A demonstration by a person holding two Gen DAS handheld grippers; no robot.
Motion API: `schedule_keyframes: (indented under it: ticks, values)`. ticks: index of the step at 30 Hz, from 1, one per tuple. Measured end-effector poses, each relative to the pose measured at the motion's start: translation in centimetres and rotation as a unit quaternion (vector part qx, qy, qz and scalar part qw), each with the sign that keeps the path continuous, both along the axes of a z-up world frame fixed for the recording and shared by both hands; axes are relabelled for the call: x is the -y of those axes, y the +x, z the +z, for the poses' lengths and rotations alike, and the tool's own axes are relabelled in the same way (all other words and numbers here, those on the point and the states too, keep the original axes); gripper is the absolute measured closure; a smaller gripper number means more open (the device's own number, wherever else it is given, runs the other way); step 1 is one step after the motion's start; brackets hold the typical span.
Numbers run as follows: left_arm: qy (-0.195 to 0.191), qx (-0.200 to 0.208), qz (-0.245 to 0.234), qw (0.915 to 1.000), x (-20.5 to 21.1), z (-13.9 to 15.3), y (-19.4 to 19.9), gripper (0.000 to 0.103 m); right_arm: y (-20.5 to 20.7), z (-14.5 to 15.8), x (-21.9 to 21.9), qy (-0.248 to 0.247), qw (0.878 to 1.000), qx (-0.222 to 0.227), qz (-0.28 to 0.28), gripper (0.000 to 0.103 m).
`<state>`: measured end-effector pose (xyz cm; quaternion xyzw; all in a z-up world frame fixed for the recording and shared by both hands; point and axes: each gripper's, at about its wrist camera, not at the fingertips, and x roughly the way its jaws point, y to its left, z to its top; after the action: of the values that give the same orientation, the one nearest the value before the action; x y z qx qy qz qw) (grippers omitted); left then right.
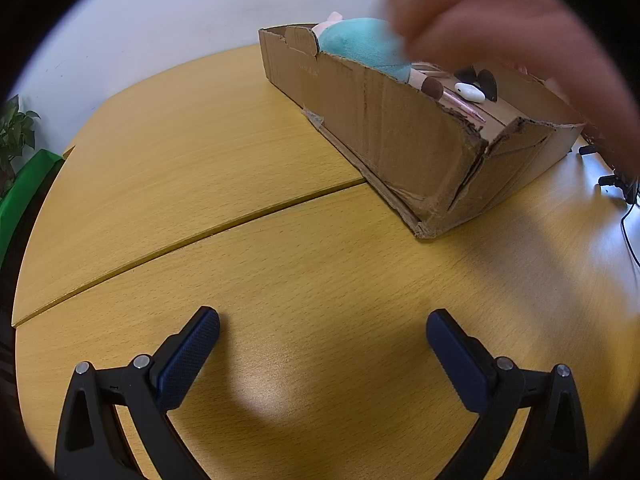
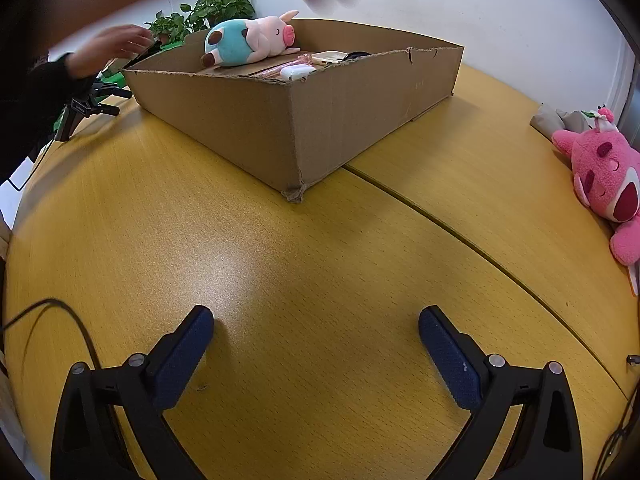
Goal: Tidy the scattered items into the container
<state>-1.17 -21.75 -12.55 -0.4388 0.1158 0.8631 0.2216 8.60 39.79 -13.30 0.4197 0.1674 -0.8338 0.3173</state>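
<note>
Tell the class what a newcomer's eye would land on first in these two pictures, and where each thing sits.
The big cardboard box stands mid-table on the yellow wooden table, with a teal and pink plush pig lying on top of the things inside it. A bright pink plush bear lies at the table's right edge in the right wrist view, outside the box. Both grippers gape open and empty over bare wood.

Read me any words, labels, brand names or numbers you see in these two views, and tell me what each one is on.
None can be read for sure.
Cardboard box: faint print on its side wall, too faint to read.
Small black tripod: a small white mark on its head, too small and blurred to read.
Pig plush, pink plush, both grippers: no text shows.
</note>
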Motion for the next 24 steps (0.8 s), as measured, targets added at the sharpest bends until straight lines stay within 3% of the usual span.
schedule_keyframes:
  ticks: [24]
  values:
    - [0.000,0.001,-0.001,1.0000,-0.13,-0.19,-0.46,0.000,-0.05,-0.08,-0.12,0.002,1.000,0.000,0.001,0.000]
